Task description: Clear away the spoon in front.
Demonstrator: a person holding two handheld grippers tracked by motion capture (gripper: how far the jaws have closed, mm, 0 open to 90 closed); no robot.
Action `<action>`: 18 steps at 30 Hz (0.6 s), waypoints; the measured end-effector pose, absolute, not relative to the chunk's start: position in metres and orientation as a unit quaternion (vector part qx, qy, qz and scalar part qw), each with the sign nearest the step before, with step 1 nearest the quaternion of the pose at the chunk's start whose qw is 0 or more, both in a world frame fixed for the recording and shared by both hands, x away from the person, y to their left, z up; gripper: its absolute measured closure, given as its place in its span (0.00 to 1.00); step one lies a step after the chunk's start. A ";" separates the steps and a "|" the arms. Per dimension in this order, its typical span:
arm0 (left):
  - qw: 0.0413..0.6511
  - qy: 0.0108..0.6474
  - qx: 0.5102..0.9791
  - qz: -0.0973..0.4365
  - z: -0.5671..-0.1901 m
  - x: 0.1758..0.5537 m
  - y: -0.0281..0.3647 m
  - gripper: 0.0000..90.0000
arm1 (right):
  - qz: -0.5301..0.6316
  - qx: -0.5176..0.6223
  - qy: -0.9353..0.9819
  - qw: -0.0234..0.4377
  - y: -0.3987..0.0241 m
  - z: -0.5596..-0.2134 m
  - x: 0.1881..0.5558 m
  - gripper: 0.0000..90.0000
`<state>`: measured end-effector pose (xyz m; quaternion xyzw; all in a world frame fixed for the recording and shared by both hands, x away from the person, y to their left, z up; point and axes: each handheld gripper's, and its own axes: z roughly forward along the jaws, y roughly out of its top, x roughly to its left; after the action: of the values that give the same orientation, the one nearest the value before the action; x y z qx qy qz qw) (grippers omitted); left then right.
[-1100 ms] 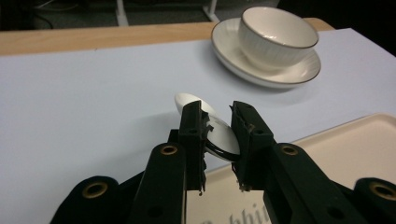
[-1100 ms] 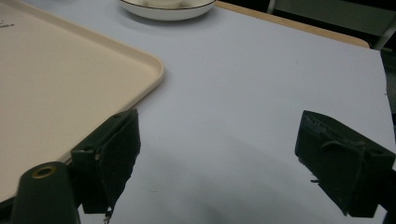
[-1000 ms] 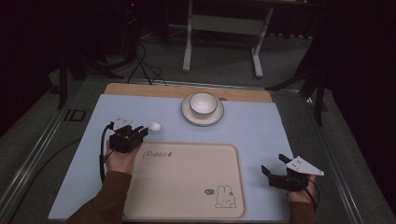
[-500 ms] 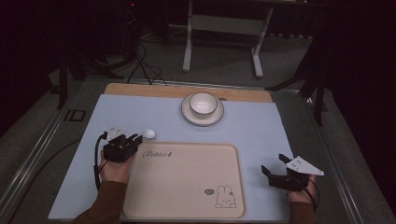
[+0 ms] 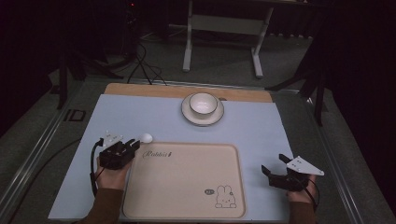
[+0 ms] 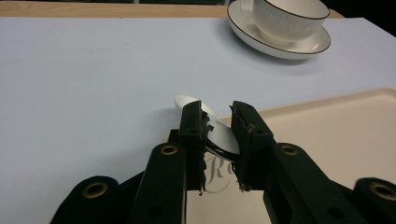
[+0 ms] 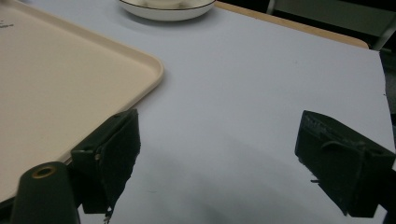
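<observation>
At the tray (image 5: 187,205) corner, left hand-held gripper (image 6: 217,128) clamps spoon (image 6: 215,130).

table (image 5: 261,128): blue mat | tray (image 5: 187,186) | saucer (image 5: 202,116) with cup (image 5: 203,102)

The spoon (image 6: 219,133) is glossy white with a thin black line along its edge. The tray (image 5: 184,184) is pale beige, printed with dark script lettering at one corner and a small white rabbit outlined in dark at another. The cup (image 5: 203,103) and saucer (image 5: 187,113) are white with fine dark rims, the cup ribbed. The mat (image 5: 252,130) is light blue, the grippers' jaws matt black
</observation>
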<state>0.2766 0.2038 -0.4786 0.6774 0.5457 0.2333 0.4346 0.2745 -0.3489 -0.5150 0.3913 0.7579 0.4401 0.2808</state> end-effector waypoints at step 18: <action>0.434 0.544 0.679 0.236 -0.481 0.255 0.201 0.84 | 0.441 0.390 0.758 0.281 -0.349 -0.515 0.274 0.15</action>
<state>0.2545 0.2008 -0.4809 0.6790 0.5435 0.2357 0.4335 0.2745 -0.3485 -0.5149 0.3898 0.7584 0.4406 0.2806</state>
